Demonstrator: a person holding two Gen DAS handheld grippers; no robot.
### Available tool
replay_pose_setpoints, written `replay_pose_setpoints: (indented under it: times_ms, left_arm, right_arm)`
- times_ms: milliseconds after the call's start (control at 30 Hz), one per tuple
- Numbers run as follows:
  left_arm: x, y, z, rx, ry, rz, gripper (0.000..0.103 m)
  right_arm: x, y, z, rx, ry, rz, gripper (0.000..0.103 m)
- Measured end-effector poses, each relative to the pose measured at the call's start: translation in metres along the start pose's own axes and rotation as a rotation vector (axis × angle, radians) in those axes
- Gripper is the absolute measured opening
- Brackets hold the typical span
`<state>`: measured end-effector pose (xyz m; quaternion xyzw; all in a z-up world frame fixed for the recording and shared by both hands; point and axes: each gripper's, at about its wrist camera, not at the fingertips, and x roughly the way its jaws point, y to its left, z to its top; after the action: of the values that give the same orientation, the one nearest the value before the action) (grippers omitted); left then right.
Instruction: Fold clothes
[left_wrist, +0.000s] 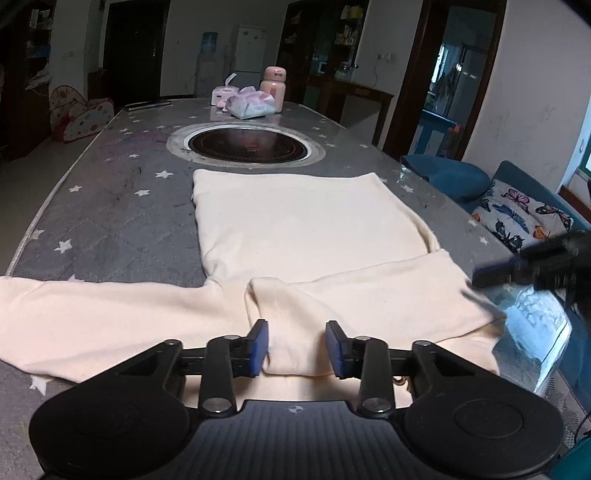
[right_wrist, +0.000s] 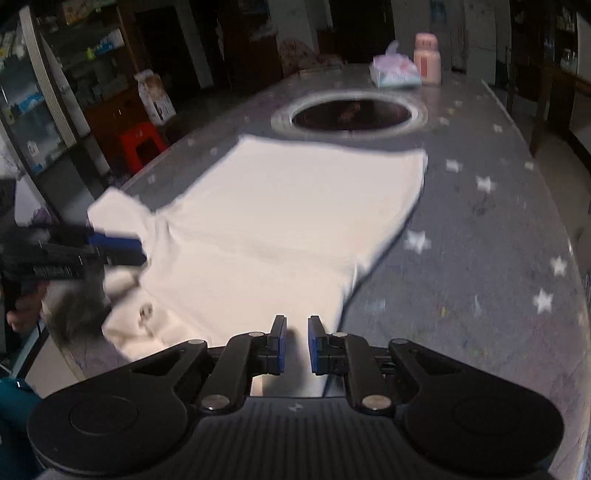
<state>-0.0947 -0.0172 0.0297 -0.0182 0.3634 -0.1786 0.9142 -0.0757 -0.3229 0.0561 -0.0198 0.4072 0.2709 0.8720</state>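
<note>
A cream long-sleeved garment lies flat on the grey star-patterned table. Its right sleeve is folded across the near part of the body; its left sleeve stretches out to the left. My left gripper is open, its blue pads either side of a raised fold of cloth near the collar. My right gripper shows blurred at the right edge, beside the folded sleeve's end. In the right wrist view the garment fills the middle; my right gripper is slightly open over its near edge. The left gripper shows at the left.
A round inset hotplate sits beyond the garment. A pink bottle and tissue packs stand at the table's far end. A blue sofa with a butterfly cushion is to the right. A red stool stands left of the table.
</note>
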Motion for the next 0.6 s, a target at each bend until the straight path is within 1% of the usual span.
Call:
replay_pose_setpoints:
  times_ms: [33, 67, 133, 167, 267, 367, 433, 600]
  left_arm:
    - [0.000, 0.000, 0.000, 0.002, -0.001, 0.004, 0.026]
    - [-0.001, 0.000, 0.000, 0.004, -0.002, 0.007, 0.023]
    - [-0.002, -0.001, 0.000, 0.014, -0.002, 0.017, 0.012]
    - [-0.003, -0.001, -0.001, 0.019, 0.000, 0.023, 0.011]
    - [-0.005, 0.002, -0.003, 0.023, 0.008, 0.046, 0.009]
    - [-0.007, 0.006, -0.004, 0.016, 0.014, 0.052, 0.009]
    - [-0.008, 0.008, -0.003, 0.021, 0.014, 0.051, 0.009]
    - [-0.011, 0.013, 0.001, 0.013, -0.007, 0.058, 0.011]
  right_arm:
    - [0.002, 0.000, 0.006, -0.007, -0.017, -0.003, 0.012]
    - [0.005, 0.000, 0.012, -0.015, -0.032, -0.007, 0.012]
    - [0.013, 0.000, 0.021, -0.030, -0.048, -0.007, 0.014]
    - [0.018, 0.000, 0.024, -0.038, -0.043, -0.011, 0.017]
    - [0.035, -0.001, 0.027, -0.068, -0.014, -0.037, 0.017]
    - [0.038, 0.000, 0.024, -0.123, 0.012, -0.070, 0.017]
    - [0.035, 0.001, 0.023, -0.161, 0.017, -0.086, 0.019]
    - [0.035, 0.003, 0.031, -0.302, 0.024, -0.090, 0.034]
